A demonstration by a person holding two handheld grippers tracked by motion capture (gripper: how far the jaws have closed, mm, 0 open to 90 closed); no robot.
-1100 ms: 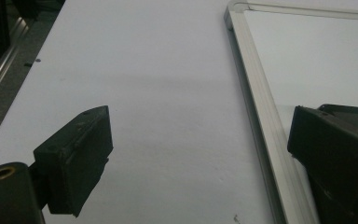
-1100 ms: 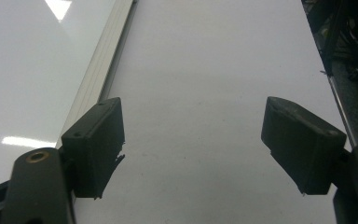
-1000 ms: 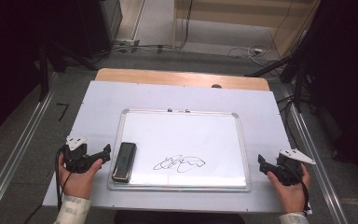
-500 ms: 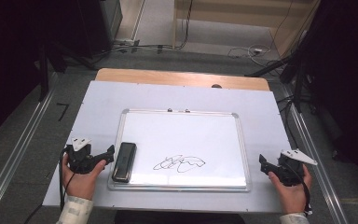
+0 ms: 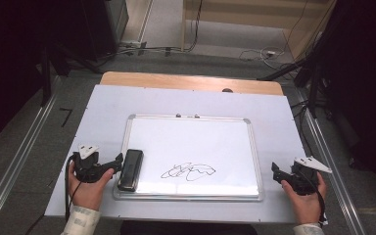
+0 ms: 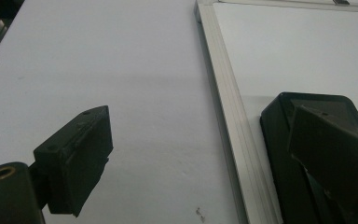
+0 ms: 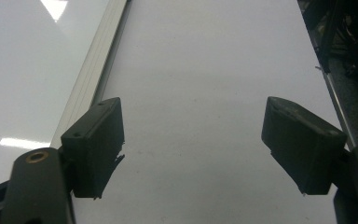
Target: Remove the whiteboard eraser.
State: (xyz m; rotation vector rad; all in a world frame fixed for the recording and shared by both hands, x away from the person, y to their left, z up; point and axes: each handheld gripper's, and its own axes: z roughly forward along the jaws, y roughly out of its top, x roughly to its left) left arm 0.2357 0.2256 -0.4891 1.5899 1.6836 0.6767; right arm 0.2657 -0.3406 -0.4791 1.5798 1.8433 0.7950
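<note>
Scribble (image 5: 188, 172) in black marker sits untouched on the lower middle of the whiteboard (image 5: 191, 132), so as far as the high view shows, no wiping has begun. The eraser (image 5: 130, 169), a black block, lies on the board's left edge, near its lower left corner and to the left of the scribble. The left tongs (image 5: 119, 161) reach toward it from the white surface (image 5: 103, 107), tips right at the eraser's near side; whether they touch it cannot be told from here. The right tongs (image 5: 275, 170) hover off the board's right edge, well apart from the eraser and the scribble.

From the left gripper view, the left tongs (image 6: 205, 154) stand wide apart. One jaw is over the bare surface (image 6: 98, 70), the other over the eraser (image 6: 284, 163), with the board's metal frame (image 6: 223, 93) running between them. Nothing is clamped yet.

From the right gripper view, the right tongs (image 7: 193, 140) are also spread apart and empty, above the surface beside the frame (image 7: 93, 70).

By my reading the work is at its start: the eraser must be gripped, carried to the scribble and rubbed across it.
</note>
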